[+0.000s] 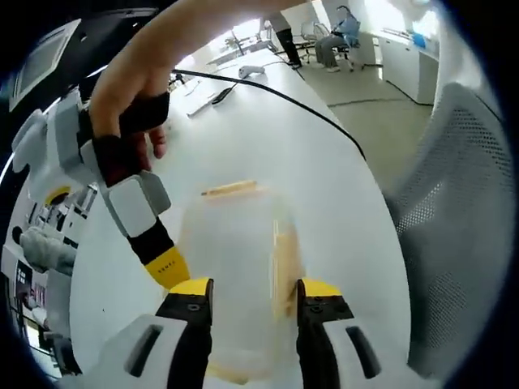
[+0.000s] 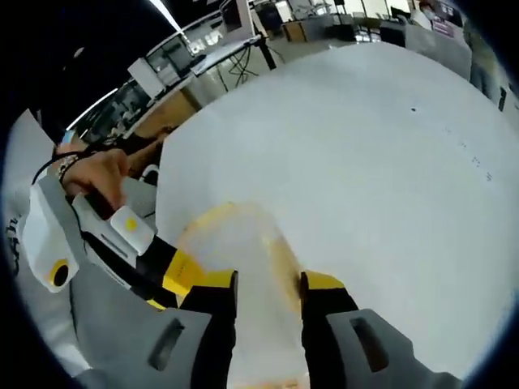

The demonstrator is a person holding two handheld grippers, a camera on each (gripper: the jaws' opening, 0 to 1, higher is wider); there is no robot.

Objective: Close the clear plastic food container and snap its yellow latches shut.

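Spanning both views, a broad white desk (image 1: 268,154) carried the work. In the left gripper view a black cable (image 1: 284,97) ran across the desk toward its far end, where small pale items lay, too small to identify. Beyond the desk stood an office area with white cabinets (image 1: 409,69) and a seated person (image 1: 336,36); a grey mesh chair back (image 1: 454,243) stood just beside the desk edge. In the right gripper view the far side showed cluttered workbenches under a ceiling light strip (image 2: 166,14).

The clear plastic food container (image 1: 235,275) sat on the desk directly ahead of the left gripper (image 1: 254,312), reaching in between its black, yellow-tipped fingers (image 1: 195,316), which stood apart on either side of it; contact with its walls could not be judged. Its near end was cut off by the frame. One yellow latch (image 1: 231,189) lay along the far edge, another (image 1: 284,267) along the side by the right-hand finger. Whether the lid was fully seated or the latches snapped was unclear, and contents could not be made out through the hazy plastic.

The right gripper (image 1: 166,263), held by a hand (image 1: 134,89), angled down beside the container, tip near its wall. In the right gripper view its fingers (image 2: 215,304) stood apart around the blurred container (image 2: 243,267), with the left gripper (image 2: 174,275) just beside it.
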